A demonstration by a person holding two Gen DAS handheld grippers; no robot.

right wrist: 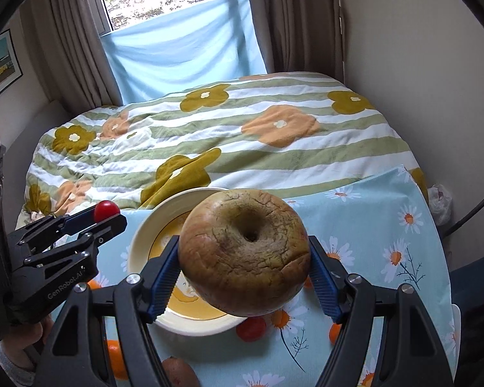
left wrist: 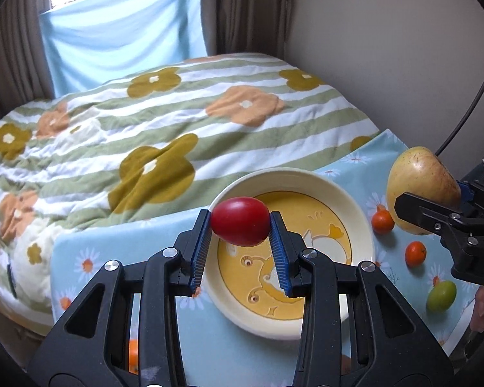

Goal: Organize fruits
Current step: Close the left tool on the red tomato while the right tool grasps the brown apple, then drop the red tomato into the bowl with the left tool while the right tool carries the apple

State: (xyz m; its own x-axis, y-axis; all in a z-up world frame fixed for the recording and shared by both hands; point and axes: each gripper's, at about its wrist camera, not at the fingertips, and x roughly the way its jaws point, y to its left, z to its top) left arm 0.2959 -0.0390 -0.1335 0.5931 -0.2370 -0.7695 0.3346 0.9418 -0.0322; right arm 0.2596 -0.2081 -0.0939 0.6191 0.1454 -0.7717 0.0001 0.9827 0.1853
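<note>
My left gripper [left wrist: 240, 222] is shut on a small red tomato-like fruit [left wrist: 239, 221] and holds it above the far rim of a cream bowl with a yellow inside [left wrist: 355, 206]. My right gripper [right wrist: 243, 258] is shut on a large yellow-brown apple [right wrist: 243, 251] and holds it above the bowl's right side [right wrist: 138, 242]. In the left wrist view the apple [left wrist: 419, 187] and right gripper [left wrist: 435, 222] show at the right. In the right wrist view the left gripper [right wrist: 105, 216] with the red fruit [right wrist: 105, 210] shows at the left.
The bowl stands on a light blue daisy cloth [left wrist: 80, 251]. Two small orange fruits [left wrist: 383, 221] [left wrist: 415, 253] and a green one [left wrist: 441, 295] lie right of the bowl. More orange fruit [right wrist: 114, 354], a red fruit [right wrist: 251, 328] and a brown one [right wrist: 179, 372] lie near the front. A flowered quilt [left wrist: 129, 135] lies behind.
</note>
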